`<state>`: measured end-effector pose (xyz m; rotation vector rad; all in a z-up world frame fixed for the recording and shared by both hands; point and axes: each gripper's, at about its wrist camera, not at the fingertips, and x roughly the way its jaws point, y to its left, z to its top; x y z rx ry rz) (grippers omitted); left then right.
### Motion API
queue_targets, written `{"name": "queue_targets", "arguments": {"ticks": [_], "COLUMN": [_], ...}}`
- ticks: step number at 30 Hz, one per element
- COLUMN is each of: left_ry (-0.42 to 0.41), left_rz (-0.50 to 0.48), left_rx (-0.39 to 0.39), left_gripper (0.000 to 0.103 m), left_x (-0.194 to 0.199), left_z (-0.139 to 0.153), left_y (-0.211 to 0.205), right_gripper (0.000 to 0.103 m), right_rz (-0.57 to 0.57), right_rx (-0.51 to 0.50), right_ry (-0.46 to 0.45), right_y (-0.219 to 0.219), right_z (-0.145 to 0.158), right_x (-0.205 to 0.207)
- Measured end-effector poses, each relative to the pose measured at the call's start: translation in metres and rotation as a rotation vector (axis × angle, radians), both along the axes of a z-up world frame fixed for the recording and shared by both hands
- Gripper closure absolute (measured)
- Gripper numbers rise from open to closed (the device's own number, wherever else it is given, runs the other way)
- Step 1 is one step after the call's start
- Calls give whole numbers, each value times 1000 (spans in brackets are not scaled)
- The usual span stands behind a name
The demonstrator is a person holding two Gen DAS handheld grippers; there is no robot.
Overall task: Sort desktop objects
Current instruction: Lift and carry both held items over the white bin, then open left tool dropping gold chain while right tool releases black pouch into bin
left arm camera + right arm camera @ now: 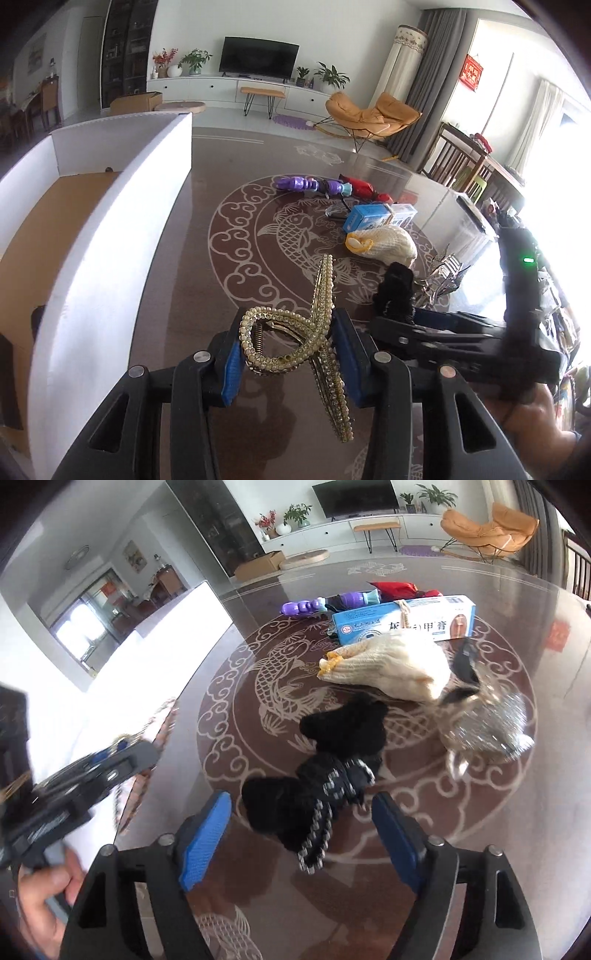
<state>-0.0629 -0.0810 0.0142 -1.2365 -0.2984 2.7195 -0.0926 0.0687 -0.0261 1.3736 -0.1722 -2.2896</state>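
The left gripper (291, 354) has its jaws clamped on a gold clip (295, 345), a looped hair clip set with pale stones. The clip sits between the two blue pads; one strand rises above the jaws and another hangs below them, clear of the desk (207, 206). Just to the left of this gripper stands a white box (110, 236) with a brown cardboard floor; the clip is beside its near wall, not over the opening.

The right gripper (301, 834) has its jaws wide apart. A black bow (332, 771), fuzzy with a beaded band at its middle, lies on the desk (480, 794) between the open jaws and reaching beyond them; neither pad touches it as far as the right view shows. In the left view the same bow (397, 291) shows just ahead of the right gripper (436, 321).

Farther along the desk lie a cream glove (391, 668), touching a blue carton (402, 618) behind it, and a silver glittery clip (487, 720) just right of the bow. Behind the carton are a purple toy (325, 603) and a red item (395, 588). A hand (48, 893) grips the left gripper's handle at the lower left of the right view.
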Motion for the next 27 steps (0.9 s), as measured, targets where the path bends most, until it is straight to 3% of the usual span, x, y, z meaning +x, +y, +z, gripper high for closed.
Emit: {"name": "queue_targets", "arguments": {"ticks": [2,4,9,13,16,19,22,27], "left_ry": [30,55,66,49,6,-65,-145,-258], "left_rz": [21,43,116,240,332,396,439,490], "left_rx": [16,38,38,-4,-19,-56,-79,-98], "left_gripper": [59,59,59,59,59,59,59,59], "left_x": [16,30,57,66,67,64,63,71], "left_z": [18,36,63,70,65,50,29,1], "left_y": [-15,-36,-105,-175,-227,-267,-297,-326], "right_gripper": [32,70,70,70,70,70,69,66], "right_rz": [-7,20,87,156,293,461,607,733], "right_rx": [56,153,172,45,-21,-54,-56,1], "right_ry": [-31,0,55,122,185,215,209,133], "right_y": [-20,-39,-44,-55,-105,-177,-249,-331], "right_z": [-9,-7,13,77,128,153,152,105], "right_x": [-15,-21,-4,16,39,70,104,123]}}
